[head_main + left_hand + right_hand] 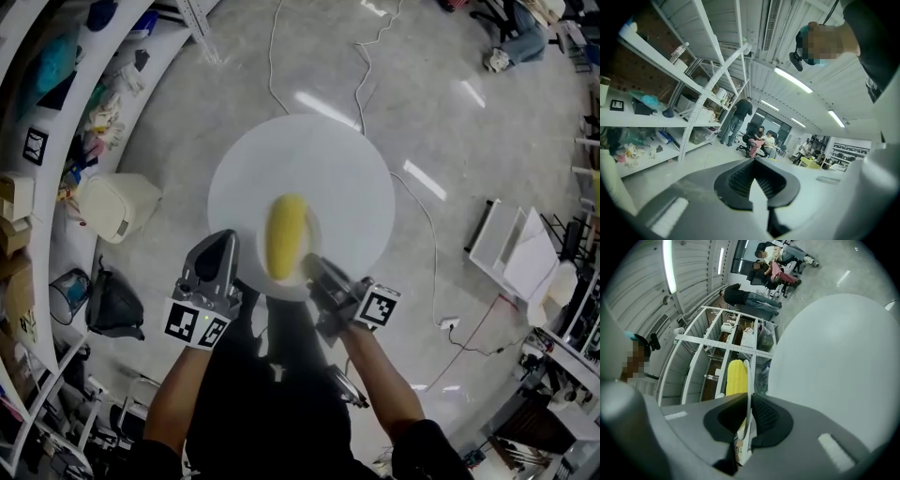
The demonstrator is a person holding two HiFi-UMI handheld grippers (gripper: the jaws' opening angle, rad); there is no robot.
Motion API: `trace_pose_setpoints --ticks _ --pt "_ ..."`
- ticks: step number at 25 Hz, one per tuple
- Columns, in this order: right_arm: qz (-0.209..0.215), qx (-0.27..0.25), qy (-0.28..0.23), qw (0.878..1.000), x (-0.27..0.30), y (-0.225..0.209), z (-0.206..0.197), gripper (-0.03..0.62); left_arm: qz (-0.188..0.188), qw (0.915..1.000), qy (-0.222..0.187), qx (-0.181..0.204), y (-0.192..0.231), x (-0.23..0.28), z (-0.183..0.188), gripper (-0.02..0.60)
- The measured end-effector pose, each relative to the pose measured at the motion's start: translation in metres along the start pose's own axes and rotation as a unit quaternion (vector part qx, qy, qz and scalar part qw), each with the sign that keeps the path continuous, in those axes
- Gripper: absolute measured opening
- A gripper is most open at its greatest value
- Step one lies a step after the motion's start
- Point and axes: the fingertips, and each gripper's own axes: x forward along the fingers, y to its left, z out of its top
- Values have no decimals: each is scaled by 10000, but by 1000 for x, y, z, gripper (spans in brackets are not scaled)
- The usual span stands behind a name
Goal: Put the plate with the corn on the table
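Right hand-held gripper [307, 267] has its jaws clamped on the near rim of the plate [316, 228], one pad above and one below the thin white edge. The corn [287, 236] lies lengthwise on the plate, its near end close to the pinched rim. The plate hangs over the near edge of the round white tabletop [309, 159]. In the right gripper view a gap shows between the plate [749, 380] and the tabletop [834, 366], so I judge it is held clear and not yet set down.

The plate looks stiff, thin and smooth, probably light, yet likely to crack if dropped. A hold on one edge leaves the corn's weight pulling the far side down, so the rim could slip between the pads. The corn [736, 378] is round and loose and would roll at any tilt. The present grip on the rim suits the job if the plate stays level and goes down flat, further in from the tabletop's edge.

The left hand-held gripper [217, 248] sits at the tabletop's near-left edge, its jaws together at the tips with nothing between them [757, 183].

Beyond the tabletop, grey floor [469, 141] carries a white cable [431, 244], and shelves [56, 187] stand to its left.
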Motion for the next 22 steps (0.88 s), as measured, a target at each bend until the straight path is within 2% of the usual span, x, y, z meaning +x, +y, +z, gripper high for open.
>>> trace_pose_setpoints --ticks 8,12,17,22 --pt "-165 20 10 9999 10 -29 1 35 69 10000 25 -64 13 10 -11 3" --pt "46 -37 27 10000 19 -32 3 35 67 9999 46 -86 16 15 -15 3" --pt "-140 25 72 9999 22 -54 2 35 79 9999 46 -106 20 19 -20 3" --pt "-32 -11 91 10000 30 -62 3 35 93 9998 79 -141 25 23 -26 3"
